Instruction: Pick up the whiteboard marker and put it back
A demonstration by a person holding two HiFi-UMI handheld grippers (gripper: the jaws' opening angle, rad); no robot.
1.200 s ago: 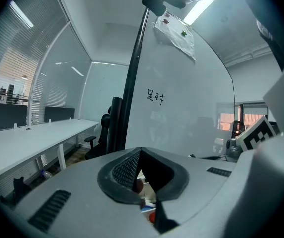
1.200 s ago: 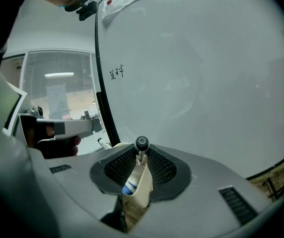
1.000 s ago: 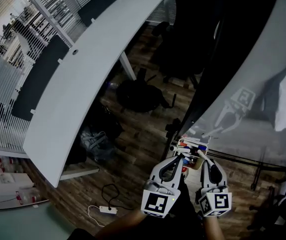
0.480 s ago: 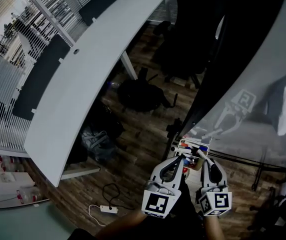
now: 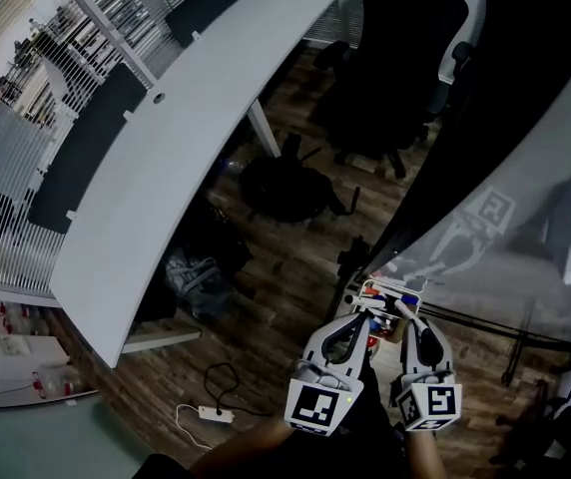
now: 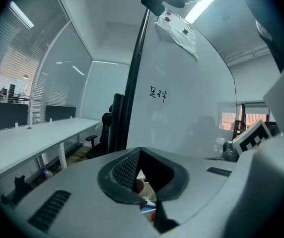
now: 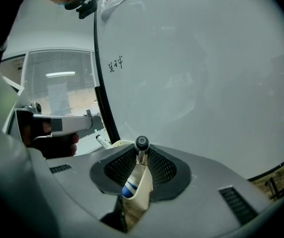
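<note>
My right gripper (image 7: 141,155) is shut on a whiteboard marker (image 7: 138,175) with a white body and a blue band; its dark end (image 7: 141,143) sticks out past the pads toward the whiteboard (image 7: 206,73). In the head view the right gripper (image 5: 406,313) holds the marker (image 5: 399,307) just short of the marker tray (image 5: 411,295) at the board's lower edge, where red and blue markers lie. To its left, my left gripper (image 5: 359,318) also points at the tray. Its fingertips meet with nothing between them (image 6: 140,152).
The whiteboard (image 5: 525,218) on its black stand fills the right side and carries a little handwriting (image 6: 158,93). A long white desk (image 5: 166,138), a black office chair (image 5: 395,58), a bag (image 5: 196,277) and a power strip with its cable (image 5: 216,414) are on the left.
The head view has shifted slightly. Both grippers and the held marker stay where they were by the tray.
</note>
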